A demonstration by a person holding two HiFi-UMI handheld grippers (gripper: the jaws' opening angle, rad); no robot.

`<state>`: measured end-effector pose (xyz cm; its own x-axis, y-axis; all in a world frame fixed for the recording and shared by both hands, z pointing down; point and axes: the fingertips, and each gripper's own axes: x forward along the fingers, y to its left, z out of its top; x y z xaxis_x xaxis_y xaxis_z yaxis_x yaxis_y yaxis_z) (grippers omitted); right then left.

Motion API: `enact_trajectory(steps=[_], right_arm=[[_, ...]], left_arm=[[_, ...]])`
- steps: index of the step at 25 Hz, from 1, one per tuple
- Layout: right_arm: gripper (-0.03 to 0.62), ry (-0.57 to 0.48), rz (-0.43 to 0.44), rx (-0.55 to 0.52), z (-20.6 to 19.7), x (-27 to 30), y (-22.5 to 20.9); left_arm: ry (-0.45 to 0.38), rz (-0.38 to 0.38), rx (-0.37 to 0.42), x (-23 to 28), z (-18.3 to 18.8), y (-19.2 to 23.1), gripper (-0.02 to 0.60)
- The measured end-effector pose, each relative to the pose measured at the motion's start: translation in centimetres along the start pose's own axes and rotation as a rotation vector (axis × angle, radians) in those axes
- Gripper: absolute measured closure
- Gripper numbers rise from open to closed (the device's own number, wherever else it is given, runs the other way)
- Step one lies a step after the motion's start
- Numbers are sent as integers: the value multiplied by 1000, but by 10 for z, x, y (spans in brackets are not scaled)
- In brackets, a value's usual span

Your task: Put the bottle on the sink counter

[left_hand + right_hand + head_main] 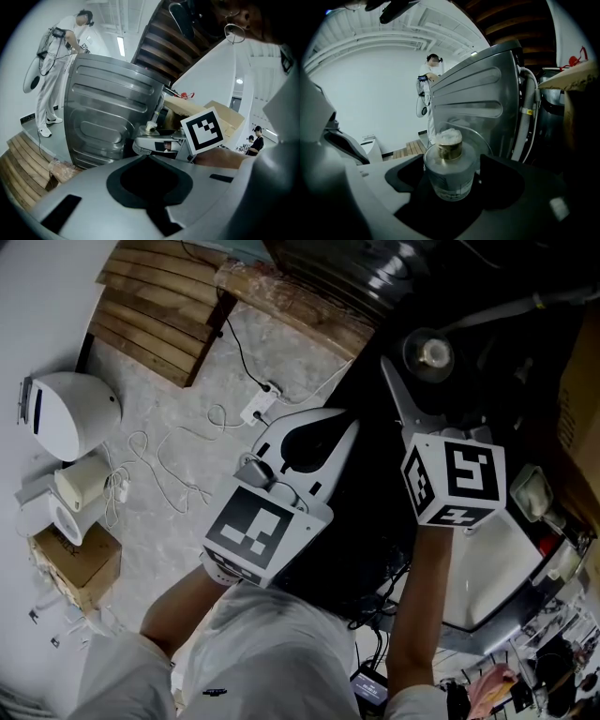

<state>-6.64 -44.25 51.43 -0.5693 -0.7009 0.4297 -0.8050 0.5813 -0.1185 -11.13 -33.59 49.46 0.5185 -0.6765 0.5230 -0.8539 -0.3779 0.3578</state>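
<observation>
The right tool (452, 160), jaws wide apart and not pressing, is flanking the stubby glass bottle (450, 180), which is standing upright before a steel panel (487, 93) at twelve o'clock. Likely weighty, slick and breakable, it is asking for a hold on its broad body. The left tool (148, 157) is idling, jaws together.

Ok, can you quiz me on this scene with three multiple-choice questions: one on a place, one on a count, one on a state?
1. The bottle stands: A on the floor; B between the right tool's jaws; C inside a drawer.
2. Marker cubes in the head view: A one; B two; C four.
3. The left tool's jaws are: A together, empty; B wide apart; C clamped on a cup.
Answers: B, the right gripper view shows it there; B, one cube on each tool; A, the left gripper view shows them meeting, nothing held.
</observation>
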Motion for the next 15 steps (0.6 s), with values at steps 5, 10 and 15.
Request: enact_trajectory(steps=[5,10,15], right_arm=[[198,-23,17,11,3,-17,4],[198,-34,41,13,3,-33,10],[198,-44,39,-6,11,-58,15]], left_arm=[[-6,8,-14,-8,-4,-11,574],[-24,23,-12,-18,-5,-22,574],[-43,27,-13,-33,-4,-37,575]])
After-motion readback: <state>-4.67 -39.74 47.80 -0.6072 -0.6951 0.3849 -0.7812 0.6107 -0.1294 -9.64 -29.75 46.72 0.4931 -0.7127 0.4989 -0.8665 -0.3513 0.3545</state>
